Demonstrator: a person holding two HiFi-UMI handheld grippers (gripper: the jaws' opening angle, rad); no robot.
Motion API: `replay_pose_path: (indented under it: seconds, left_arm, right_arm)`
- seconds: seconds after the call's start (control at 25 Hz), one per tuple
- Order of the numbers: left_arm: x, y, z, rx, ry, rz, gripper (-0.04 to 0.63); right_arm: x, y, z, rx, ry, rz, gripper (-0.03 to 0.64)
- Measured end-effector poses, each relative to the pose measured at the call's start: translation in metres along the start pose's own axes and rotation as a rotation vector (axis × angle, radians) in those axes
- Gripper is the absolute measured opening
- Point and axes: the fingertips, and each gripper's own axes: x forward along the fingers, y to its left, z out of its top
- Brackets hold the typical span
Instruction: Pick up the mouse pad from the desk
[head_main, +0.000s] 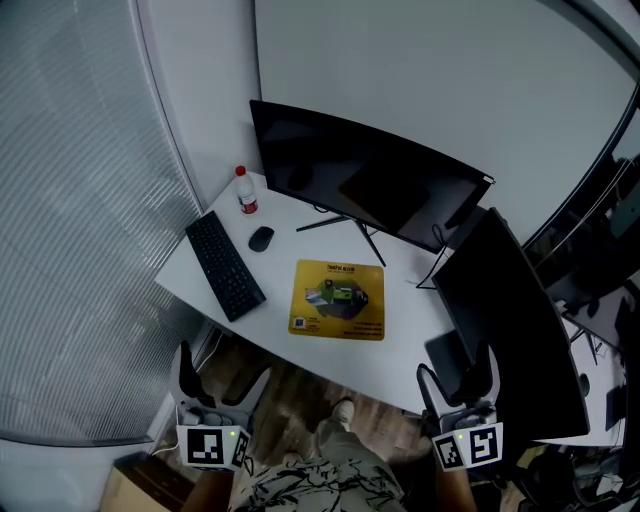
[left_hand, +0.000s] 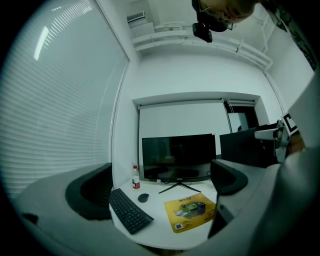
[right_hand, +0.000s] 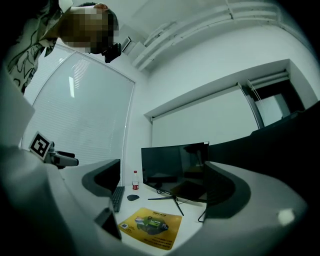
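Observation:
A yellow mouse pad (head_main: 338, 299) with a printed picture lies flat on the white desk (head_main: 290, 345), in front of the monitor. It also shows in the left gripper view as the mouse pad (left_hand: 192, 211) and in the right gripper view as the mouse pad (right_hand: 151, 225). My left gripper (head_main: 226, 384) is held low, short of the desk's near edge, open and holding nothing. My right gripper (head_main: 458, 385) is at the lower right, also short of the desk, open and holding nothing. Both are well away from the pad.
A black keyboard (head_main: 224, 265) lies left of the pad, with a black mouse (head_main: 260, 238) and a red-capped bottle (head_main: 245, 190) behind it. A wide monitor (head_main: 365, 177) stands at the back, a second dark screen (head_main: 510, 320) at the right. Window blinds (head_main: 80, 200) fill the left.

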Motion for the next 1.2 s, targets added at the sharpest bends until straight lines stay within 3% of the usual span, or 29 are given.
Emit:
replay_pose_path:
  seconds: [0.68,0.96,1.2]
  left_arm:
    - [0.106,-0.026,0.017,0.008,0.013,0.053,0.601]
    - [0.120,-0.046,0.011,0.014,0.050,0.061,0.601]
    - [0.127,-0.029,-0.012,0.000,0.106,0.077,0.601]
  right_arm:
    - [0.105,-0.049,-0.001,0.028,0.016,0.147,0.514]
    - [0.132,-0.059,-0.022,0.080,0.064,0.211,0.515]
    - [0.156,-0.054,-0.043,0.089,0.104,0.234,0.514]
